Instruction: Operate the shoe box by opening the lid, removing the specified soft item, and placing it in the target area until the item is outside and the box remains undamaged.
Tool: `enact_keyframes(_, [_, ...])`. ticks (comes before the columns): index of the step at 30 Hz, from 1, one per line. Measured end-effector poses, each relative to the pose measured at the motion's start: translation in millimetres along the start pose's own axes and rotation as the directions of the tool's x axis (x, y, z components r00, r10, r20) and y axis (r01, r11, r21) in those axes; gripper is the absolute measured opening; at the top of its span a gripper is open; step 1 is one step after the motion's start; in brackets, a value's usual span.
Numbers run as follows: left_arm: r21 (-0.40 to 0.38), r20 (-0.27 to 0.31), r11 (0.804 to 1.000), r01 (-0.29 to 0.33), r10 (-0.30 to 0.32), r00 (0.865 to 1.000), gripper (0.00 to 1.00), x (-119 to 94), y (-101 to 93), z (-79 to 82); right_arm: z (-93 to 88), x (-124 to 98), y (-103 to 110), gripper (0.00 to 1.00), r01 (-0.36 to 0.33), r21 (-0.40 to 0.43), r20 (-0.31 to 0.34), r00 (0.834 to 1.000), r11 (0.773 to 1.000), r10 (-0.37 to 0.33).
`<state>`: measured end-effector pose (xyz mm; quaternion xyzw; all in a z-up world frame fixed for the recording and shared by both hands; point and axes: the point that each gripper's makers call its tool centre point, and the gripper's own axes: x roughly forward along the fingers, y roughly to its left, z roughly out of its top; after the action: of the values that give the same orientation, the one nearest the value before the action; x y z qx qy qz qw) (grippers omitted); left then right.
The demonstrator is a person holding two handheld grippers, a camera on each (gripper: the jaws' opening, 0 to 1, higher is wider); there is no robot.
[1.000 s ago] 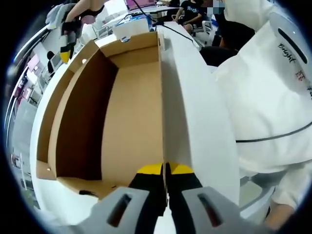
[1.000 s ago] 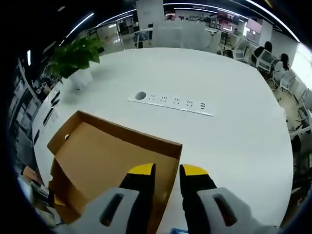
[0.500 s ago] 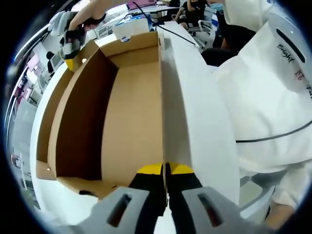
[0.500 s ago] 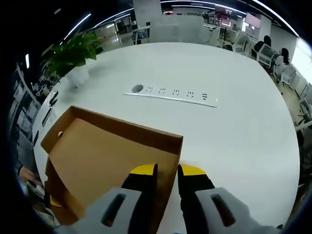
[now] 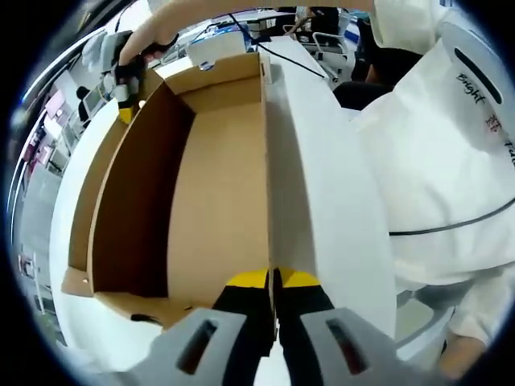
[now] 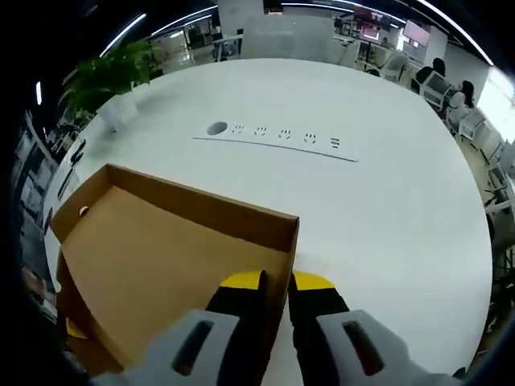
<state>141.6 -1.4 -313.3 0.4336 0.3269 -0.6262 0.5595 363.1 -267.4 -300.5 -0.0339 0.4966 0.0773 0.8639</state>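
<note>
Left gripper view: left hand-held gripper (image 5: 272, 281) clamps shoe box (image 5: 217, 185) wall; right hand-held gripper (image 6: 275, 283) likewise.

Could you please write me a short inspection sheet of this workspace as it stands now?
Surface: white round table, bare around the box.
Job's things: brown cardboard lid, open side up, nothing seen inside; soft item: nothing seen.
Clutter: potted plant near the table's far edge.
Grippers: left hand-held gripper and right hand-held gripper each pinch a lid wall.
Cables: black cable; socket strip.
Surroundings: open office, chairs, a person in white.
</note>
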Motion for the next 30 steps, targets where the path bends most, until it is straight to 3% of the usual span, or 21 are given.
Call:
enact_keyframes(1, [0.000,0.001,1.000,0.000,0.000,1.000,0.01,-0.1,0.0,0.0,9.2,3.3,-4.8,0.10,0.001,0.007,-0.001,1.000,1.000,-0.001])
enact_keyframes(4, [0.001,0.005,1.000,0.000,0.000,1.000,0.01,-0.3,0.3,0.1,12.6,9.2,-7.3,0.09,0.006,0.008,-0.013,1.000,1.000,-0.006])
enact_keyframes(6, [0.002,0.006,1.000,-0.002,0.002,1.000,0.01,-0.3,0.4,0.2,10.4,11.6,-12.7,0.04,0.044,-0.032,-0.026,0.999,0.999,-0.045])
enact_keyframes(10, [0.002,0.012,1.000,-0.006,0.006,1.000,0.01,-0.5,0.9,0.3,13.3,12.6,-12.3,0.04,0.042,0.013,-0.018,0.999,0.999,-0.042])
enact_keyframes(12, [0.005,0.011,1.000,-0.005,0.005,1.000,0.01,-0.3,0.8,0.4,12.3,12.8,-12.1,0.04,0.042,-0.016,-0.024,0.999,0.999,-0.042])
enact_keyframes(17, [0.000,0.002,1.000,-0.001,0.001,1.000,0.01,0.3,0.9,0.6,11.0,13.5,-12.7,0.03,0.056,0.005,-0.033,0.998,0.998,-0.056])
enact_keyframes(23, [-0.012,0.003,1.000,-0.007,0.007,1.000,0.01,0.4,0.8,0.5,10.2,10.2,-13.4,0.03,0.031,0.033,-0.006,0.999,0.999,-0.031])
enact_keyframes(30, [0.001,0.008,1.000,-0.009,0.009,1.000,0.01,-0.2,0.2,-0.3,5.6,17.9,-9.9,0.02,0.025,0.058,-0.031,0.999,0.998,-0.024])
